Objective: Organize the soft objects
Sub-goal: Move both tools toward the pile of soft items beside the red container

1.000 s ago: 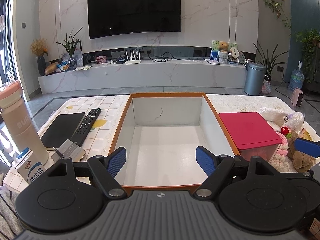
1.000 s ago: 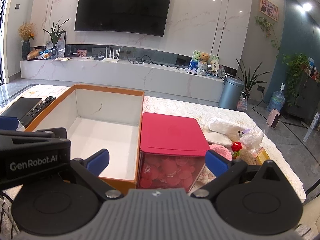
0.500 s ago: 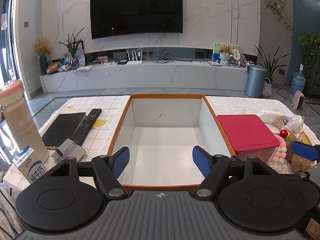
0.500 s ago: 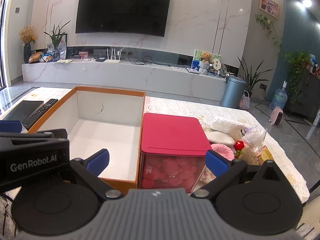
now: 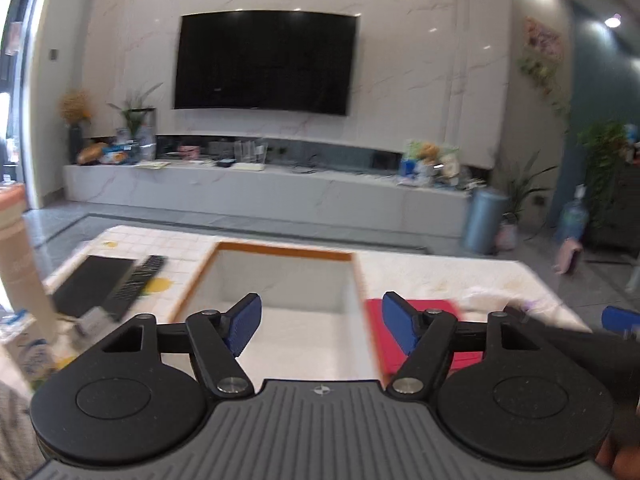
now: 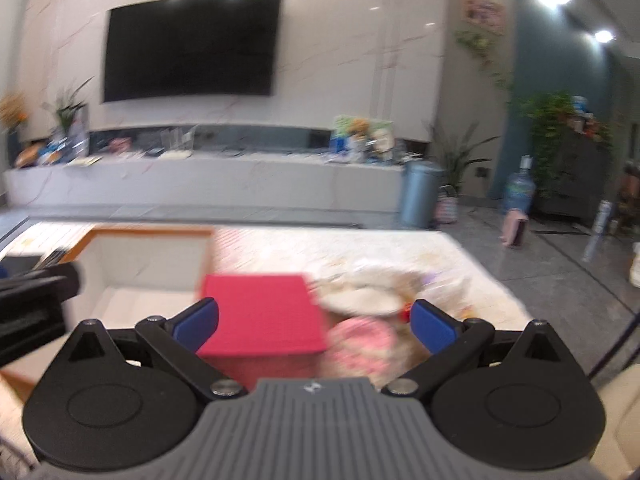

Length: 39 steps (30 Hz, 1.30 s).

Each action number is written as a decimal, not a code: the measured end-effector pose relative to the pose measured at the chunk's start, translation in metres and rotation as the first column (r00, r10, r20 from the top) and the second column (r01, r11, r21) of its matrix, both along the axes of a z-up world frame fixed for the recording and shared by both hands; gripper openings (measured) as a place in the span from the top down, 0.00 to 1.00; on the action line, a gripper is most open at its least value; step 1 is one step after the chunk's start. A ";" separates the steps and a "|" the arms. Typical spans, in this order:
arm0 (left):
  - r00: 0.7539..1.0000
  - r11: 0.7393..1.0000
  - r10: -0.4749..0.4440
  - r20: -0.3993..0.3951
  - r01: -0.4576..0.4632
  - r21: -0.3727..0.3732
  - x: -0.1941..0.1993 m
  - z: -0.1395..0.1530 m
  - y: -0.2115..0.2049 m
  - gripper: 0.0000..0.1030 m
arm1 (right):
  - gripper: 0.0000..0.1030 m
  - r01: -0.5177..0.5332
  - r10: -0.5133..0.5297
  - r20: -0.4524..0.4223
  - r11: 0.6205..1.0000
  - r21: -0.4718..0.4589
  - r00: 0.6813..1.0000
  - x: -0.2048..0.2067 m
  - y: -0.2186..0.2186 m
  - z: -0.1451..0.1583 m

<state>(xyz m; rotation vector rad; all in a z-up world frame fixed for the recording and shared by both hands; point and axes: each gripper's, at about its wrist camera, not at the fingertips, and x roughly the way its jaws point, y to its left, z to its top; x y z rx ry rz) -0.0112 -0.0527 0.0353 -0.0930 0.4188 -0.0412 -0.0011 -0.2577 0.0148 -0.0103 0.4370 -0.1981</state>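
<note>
Ahead of the spread, empty left claw sits the white bin; the right claw, equally wide, faces the pink plush beside a red-lidded box, apparently lining up a first pick.

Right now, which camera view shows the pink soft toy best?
The right wrist view: the pink soft toy lies blurred but in plain sight, right of the red lid, between the open right claw's fingers. The left wrist view does not show it.
</note>
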 end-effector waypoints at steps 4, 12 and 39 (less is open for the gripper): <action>0.997 0.997 -0.070 0.030 0.069 0.015 0.004 -0.004 -0.025 0.13 | 0.03 0.092 -0.089 -0.038 0.993 0.080 0.995 0.016 -0.058 0.010; 0.968 0.965 -0.249 -0.007 0.249 0.079 0.015 -0.035 -0.077 0.08 | 0.03 0.264 -0.269 -0.107 0.962 -0.065 0.957 0.048 -0.111 -0.001; 0.953 0.854 -0.241 -0.185 0.299 0.426 0.079 -0.154 -0.228 0.15 | 0.03 0.403 -0.325 -0.309 0.883 0.239 0.894 0.048 -0.197 -0.101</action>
